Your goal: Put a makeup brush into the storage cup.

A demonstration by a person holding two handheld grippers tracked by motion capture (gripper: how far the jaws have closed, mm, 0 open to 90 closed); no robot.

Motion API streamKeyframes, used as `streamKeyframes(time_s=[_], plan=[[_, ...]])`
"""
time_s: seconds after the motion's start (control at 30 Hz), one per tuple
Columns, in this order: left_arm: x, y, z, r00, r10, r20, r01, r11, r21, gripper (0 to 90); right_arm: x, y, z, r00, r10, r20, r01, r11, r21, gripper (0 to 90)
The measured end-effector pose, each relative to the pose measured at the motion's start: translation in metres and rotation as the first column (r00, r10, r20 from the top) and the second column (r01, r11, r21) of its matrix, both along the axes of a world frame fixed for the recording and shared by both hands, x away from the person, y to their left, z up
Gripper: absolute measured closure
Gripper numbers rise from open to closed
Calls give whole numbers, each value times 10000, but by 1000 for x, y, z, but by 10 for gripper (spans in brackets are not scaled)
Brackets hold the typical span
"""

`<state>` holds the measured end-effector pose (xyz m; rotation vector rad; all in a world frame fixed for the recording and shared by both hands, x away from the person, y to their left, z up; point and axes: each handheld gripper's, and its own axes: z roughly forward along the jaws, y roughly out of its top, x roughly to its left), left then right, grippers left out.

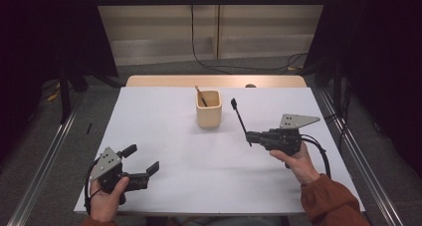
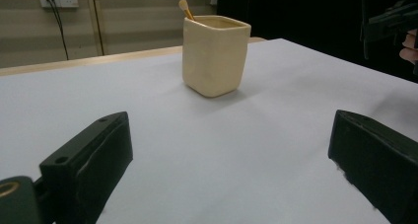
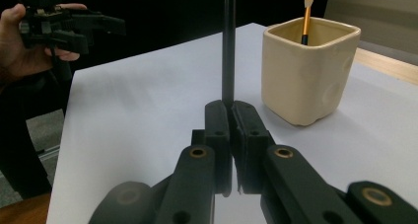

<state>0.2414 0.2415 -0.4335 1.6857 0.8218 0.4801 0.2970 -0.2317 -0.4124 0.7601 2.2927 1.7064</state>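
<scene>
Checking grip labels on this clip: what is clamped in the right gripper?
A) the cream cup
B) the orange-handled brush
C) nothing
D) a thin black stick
D: the right gripper has its jaws shut on a thin black stick, which rises beside the cream cup.

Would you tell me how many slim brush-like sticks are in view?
2: an orange-handled stick stands in the cream cup; a black stick is clamped in the right gripper. The cup's walls could hide more.
</scene>
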Motion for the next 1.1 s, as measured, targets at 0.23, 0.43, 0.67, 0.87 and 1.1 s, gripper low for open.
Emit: streamKeyframes(time_s=[0.23, 0.43, 0.67, 0.87, 1.1], plan=[[-2, 0, 3, 9997, 84, 215, -83, 9999, -66, 30, -7, 10, -2, 9998, 205, -40, -204, 9994, 266, 859], [-1, -4, 3, 9999, 31, 162, -29, 9999, -115, 30, -9, 18, -8, 9990, 408, -185, -403, 9989, 250, 859], [0, -11, 6, 9991, -274, 322, 273, 9996, 57, 27, -14, 24, -9, 9977, 648, -195, -641, 9974, 328, 859], [4, -19, 8, 9984, -502, 278, 502, 9987, -9, 27, -18, 33, -8, 9955, 941, -110, -938, 9954, 206, 859], [9, -35, 15, 9948, -1006, 171, 1014, 9932, -569, 28, -18, 43, -6, 9931, 1171, -48, -1171, 9931, 94, 859]])
